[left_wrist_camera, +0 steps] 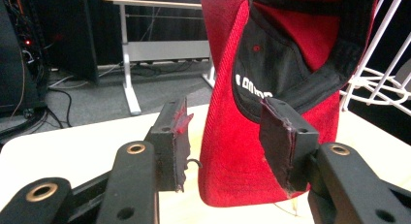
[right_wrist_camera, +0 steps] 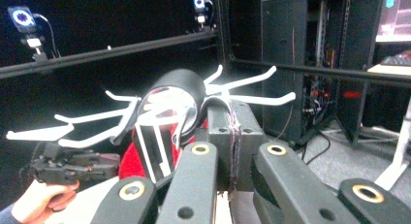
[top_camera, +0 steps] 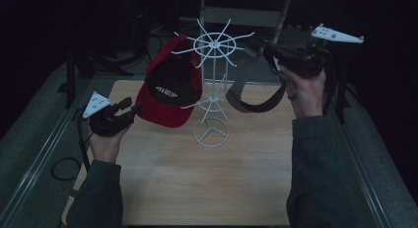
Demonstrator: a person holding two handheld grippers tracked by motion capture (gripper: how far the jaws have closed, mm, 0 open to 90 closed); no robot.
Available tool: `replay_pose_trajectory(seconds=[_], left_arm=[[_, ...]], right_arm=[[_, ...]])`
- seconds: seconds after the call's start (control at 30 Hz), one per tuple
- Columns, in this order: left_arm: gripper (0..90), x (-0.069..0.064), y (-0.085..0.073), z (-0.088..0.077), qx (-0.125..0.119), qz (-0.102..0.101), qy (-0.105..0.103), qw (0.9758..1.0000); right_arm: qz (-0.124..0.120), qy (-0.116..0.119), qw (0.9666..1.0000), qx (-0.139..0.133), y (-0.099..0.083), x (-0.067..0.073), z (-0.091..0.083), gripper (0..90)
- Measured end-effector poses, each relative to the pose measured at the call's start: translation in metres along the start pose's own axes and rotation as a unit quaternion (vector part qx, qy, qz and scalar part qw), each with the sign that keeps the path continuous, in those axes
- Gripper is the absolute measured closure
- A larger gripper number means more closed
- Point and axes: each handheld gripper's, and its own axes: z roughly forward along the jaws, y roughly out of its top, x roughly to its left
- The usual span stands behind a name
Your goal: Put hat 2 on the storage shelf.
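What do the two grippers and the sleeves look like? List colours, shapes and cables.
Both the left gripper and right gripper are black with flat rectangular jaws, brass-ringed holes in the linkages, a grey three-cornered plate on top and a black trailing cable. The sleeves are dark grey.

A wire rack (top_camera: 212,85) stands on the worktop (top_camera: 197,183), toward its far middle. A cap (top_camera: 170,85) hangs from the rack's left side, its brim reaching down near the worktop. The left claw (top_camera: 129,108) sits just left of the cap, level with its lower edge, with that edge between its parted jaws (left_wrist_camera: 232,156). A visor (top_camera: 251,87) hangs to the right of the rack, pinched in the right claw (top_camera: 261,49), which is raised near the rack's top spokes (right_wrist_camera: 145,112).
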Motion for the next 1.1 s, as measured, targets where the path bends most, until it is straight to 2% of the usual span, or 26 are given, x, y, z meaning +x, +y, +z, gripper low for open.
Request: replay_pose_trajectory(seconds=[0.27, 0.47, 0.87, 1.1], left_arm=[[57.3, -0.002, 0.001, 0.003, 0.003, 0.005, -0.001, 1.0000], [57.1, -0.003, 0.002, 0.003, 0.004, 0.006, -0.002, 1.0000], [54.3, -0.001, 0.003, -0.003, -0.005, 0.002, 0.001, 1.0000], [54.1, -0.001, 0.003, -0.003, -0.006, 0.003, 0.001, 1.0000]], right_arm=[[0.000, -0.002, 0.9996, 0.028, -0.011, 0.000, 0.012, 89.1], [0.002, 0.003, 0.9992, 0.039, -0.019, -0.001, 0.017, 88.5], [0.039, -0.028, 0.9983, 0.033, -0.042, -0.018, 0.004, 54.2], [0.029, -0.044, 0.9981, 0.033, -0.049, -0.021, -0.006, 39.7]])
